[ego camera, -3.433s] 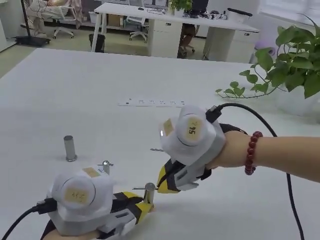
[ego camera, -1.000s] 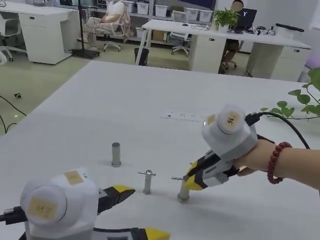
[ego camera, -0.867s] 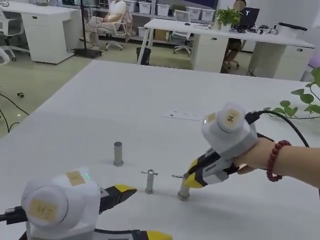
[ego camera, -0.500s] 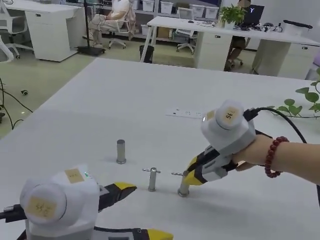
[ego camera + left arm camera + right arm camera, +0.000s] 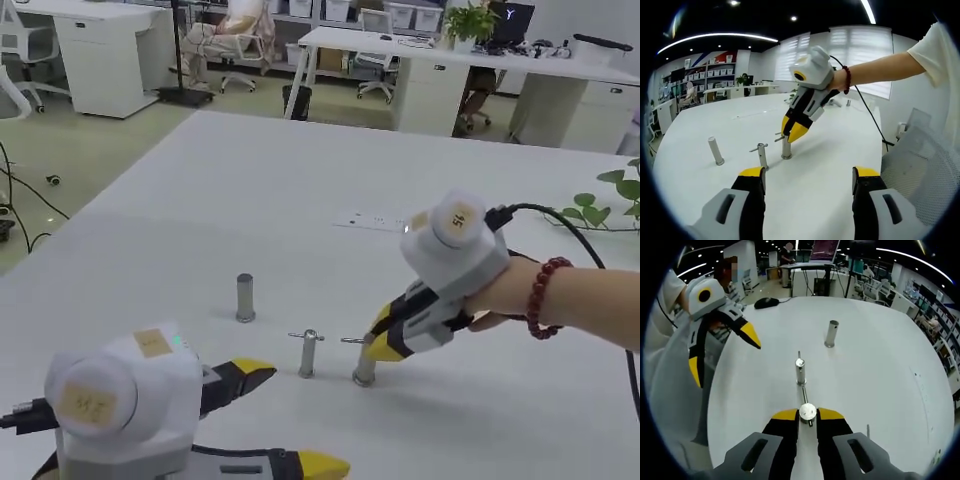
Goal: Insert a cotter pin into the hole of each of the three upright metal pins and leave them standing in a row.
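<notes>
Held the near metal pin [image 5: 364,372], lower centre, clamped in the right gripper [image 5: 383,347], with a cotter pin [image 5: 352,341] through it; left gripper [image 5: 298,420] jaws apart, bottom left. Probably needed a slow, straight release to leave it upright.

R gripper [image 5: 807,416] jaws clamp top of nearest pin [image 5: 807,411]

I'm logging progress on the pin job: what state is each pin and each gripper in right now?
Far pin: upright, no cotter pin in it.
Middle pin: upright, cotter pin through its top.
Held pin: upright, second cotter pin sticking out near its top.
Right gripper: jaws shut on the held pin's top.
Left gripper: jaws open, holding nothing.
</notes>
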### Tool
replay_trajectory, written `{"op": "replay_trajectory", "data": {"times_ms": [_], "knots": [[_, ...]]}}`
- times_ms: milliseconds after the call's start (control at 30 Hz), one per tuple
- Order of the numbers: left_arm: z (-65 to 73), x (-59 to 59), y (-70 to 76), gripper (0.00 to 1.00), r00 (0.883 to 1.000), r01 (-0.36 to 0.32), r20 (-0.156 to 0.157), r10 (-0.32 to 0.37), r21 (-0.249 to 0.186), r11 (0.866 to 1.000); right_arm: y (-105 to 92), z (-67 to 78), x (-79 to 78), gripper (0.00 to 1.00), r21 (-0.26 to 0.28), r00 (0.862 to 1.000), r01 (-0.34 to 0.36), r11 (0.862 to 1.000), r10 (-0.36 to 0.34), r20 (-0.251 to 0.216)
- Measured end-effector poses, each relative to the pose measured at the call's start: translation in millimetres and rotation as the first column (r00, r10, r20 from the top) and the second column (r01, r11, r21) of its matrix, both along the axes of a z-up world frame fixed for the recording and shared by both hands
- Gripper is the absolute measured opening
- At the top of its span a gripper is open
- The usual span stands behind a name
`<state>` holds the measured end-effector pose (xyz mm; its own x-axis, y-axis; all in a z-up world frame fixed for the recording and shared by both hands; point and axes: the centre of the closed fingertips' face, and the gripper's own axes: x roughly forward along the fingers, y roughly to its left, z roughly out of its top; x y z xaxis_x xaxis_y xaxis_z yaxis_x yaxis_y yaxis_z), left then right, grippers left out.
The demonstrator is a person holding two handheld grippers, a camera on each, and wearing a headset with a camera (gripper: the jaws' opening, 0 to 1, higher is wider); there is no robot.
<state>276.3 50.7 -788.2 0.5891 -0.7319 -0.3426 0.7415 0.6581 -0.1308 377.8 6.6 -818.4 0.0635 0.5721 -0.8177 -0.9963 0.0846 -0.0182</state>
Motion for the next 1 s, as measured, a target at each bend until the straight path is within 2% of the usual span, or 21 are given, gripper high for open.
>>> {"op": "replay_trajectory", "data": {"times_ms": [100, 333, 500, 600, 700, 900, 1000], "knots": [[-1.4, 1.1, 0.4, 0.71, 1.0, -0.002, -0.002, 0.002, 0.006, 1.0, -0.1, -0.7, -0.2, 0.15, -0.007, 1.0, -0.005, 1.0, 0.005, 0.003], [0.5, 1.5, 1.6, 0.73, 1.0, -0.013, -0.002, 0.013, 0.003, 1.0, -1.6, -0.1, 1.3, 0.24, 0.012, 0.997, 0.07, 0.997, -0.07, -0.023], [2.3, -1.7, 2.9, 0.76, 1.0, -0.014, -0.007, 0.014, 0.006, 1.0, 8.6, 13.3, 3.2, 0.27, 0.091, 0.988, 0.143, 0.986, -0.137, -0.065], [4.3, -2.8, 4.3, 0.78, 1.0, -0.015, -0.011, 0.015, 0.003, 1.0, 15.9, 21.8, 5.3, 0.3, 0.134, 0.985, 0.164, 0.977, -0.155, -0.071], [5.9, -4.0, 9.0, 0.82, 1.0, -0.026, -0.014, 0.026, 0.014, 1.0, 29.6, 34.8, 10.0, 0.31, 0.204, 0.975, 0.217, 0.955, -0.2, -0.1], [3.7, -7.3, 22.4, 0.86, 0.999, -0.048, -0.008, 0.049, 0.037, 0.998, 52.7, 43.3, 18.2, 0.33, 0.247, 0.973, 0.23, 0.941, -0.218, -0.078], [6.1, -8.4, 27.6, 0.89, 0.998, -0.06, -0.006, 0.06, 0.026, 0.998, 66.0, 42.3, 20.3, 0.34, 0.256, 0.973, 0.232, 0.938, -0.224, -0.061]]}}
